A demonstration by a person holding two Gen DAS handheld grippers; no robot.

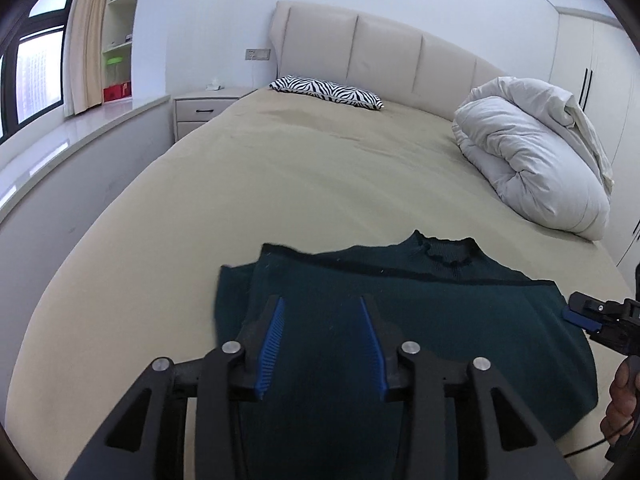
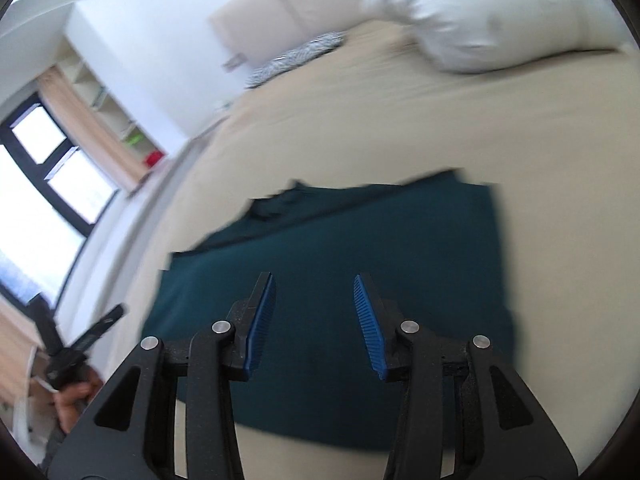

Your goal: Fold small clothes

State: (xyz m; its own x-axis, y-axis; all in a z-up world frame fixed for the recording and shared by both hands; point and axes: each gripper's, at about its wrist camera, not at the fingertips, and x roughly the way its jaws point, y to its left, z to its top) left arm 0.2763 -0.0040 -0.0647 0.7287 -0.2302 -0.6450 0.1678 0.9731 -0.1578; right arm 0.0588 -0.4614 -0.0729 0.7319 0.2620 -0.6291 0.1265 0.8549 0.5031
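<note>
A dark green knit sweater (image 1: 400,320) lies folded flat on the beige bed sheet (image 1: 280,180), with its collar towards the headboard. In the left wrist view my left gripper (image 1: 322,300) hovers open above the sweater's left part, nothing between its blue pads. At the sweater's right edge my right gripper (image 1: 570,308) shows, with a hand (image 1: 620,400) on its handle. The blurred right wrist view shows the right gripper (image 2: 314,278) open over the sweater (image 2: 360,240), its jaws empty. The left gripper (image 2: 78,306) appears at lower left, off the cloth.
A bundled white duvet (image 1: 532,152) sits at the bed's far right, and a zebra-striped pillow (image 1: 328,90) lies by the padded headboard (image 1: 384,48). A nightstand (image 1: 204,110) and a window ledge (image 1: 60,140) run along the left. Wardrobe doors (image 1: 592,60) stand at the right.
</note>
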